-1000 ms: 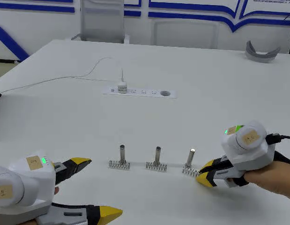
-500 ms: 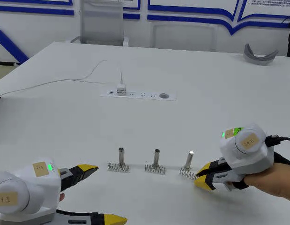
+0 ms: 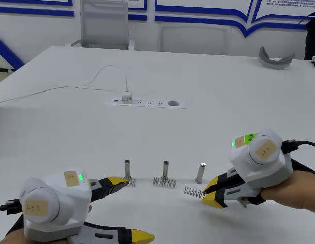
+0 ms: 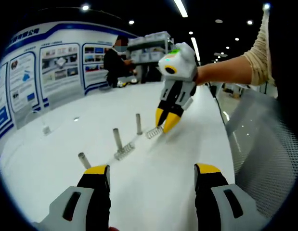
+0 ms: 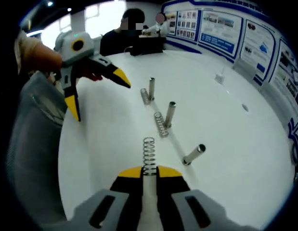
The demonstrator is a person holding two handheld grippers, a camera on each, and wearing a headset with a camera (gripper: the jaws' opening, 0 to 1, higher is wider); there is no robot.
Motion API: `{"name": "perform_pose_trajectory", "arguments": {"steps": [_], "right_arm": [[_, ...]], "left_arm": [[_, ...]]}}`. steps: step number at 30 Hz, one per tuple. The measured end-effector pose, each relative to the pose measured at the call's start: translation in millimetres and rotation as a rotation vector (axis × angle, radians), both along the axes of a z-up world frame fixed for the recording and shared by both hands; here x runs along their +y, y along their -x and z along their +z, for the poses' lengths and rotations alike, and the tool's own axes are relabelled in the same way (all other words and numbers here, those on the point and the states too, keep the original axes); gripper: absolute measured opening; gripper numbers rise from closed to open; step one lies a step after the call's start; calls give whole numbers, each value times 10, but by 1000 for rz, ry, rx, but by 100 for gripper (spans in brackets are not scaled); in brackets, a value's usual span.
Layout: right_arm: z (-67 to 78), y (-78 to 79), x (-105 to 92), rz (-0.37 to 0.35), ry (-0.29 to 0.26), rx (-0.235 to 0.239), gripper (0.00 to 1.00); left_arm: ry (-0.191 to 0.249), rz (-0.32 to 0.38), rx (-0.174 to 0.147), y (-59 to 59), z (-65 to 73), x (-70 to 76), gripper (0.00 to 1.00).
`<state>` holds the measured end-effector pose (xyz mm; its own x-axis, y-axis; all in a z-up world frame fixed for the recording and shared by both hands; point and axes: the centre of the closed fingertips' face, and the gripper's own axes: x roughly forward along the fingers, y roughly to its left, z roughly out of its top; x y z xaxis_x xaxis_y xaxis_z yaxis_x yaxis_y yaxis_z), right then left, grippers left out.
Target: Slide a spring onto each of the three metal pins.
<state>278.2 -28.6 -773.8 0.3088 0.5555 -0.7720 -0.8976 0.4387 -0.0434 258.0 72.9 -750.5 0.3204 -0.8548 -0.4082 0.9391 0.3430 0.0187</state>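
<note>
**Head view.** The right gripper (image 3: pixel 205 195) is clamped on one end of the held spring (image 3: pixel 194 192). The spring lies low, right of the middle pin (image 3: pixel 165 170) and just in front of the right pin (image 3: pixel 200 172). This end grip probably leaves the free coil clear for threading. The left gripper (image 3: pixel 131 208) is open and empty. Its upper jaw covers part of the left spring (image 3: pixel 132 182) by the left pin (image 3: pixel 126 169). The middle spring (image 3: pixel 164 182) lies at the foot of the middle pin. No pin carries a spring.

**Left gripper view.** The jaws stand wide apart. The right gripper (image 4: pixel 169 119) works beyond the middle pin (image 4: pixel 118 139).

**Right gripper view.** The held spring (image 5: pixel 149 151) projects straight forward from the closed jaws. To seat, it likely has to be tipped upright. The right pin (image 5: pixel 193 155) stands just beside it. The power strip (image 3: pixel 147 102), far behind the middle pin on the table (image 3: pixel 223 101), obstructs nothing.
</note>
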Motion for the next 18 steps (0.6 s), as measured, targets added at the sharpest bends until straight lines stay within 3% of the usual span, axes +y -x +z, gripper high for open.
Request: {"name": "perform_pose_trajectory", "arguments": {"steps": [18], "right_arm": [[80, 140, 215, 95, 6, 9, 11]], "left_arm": [[0, -91, -28, -49, 8, -420, 55]]}}
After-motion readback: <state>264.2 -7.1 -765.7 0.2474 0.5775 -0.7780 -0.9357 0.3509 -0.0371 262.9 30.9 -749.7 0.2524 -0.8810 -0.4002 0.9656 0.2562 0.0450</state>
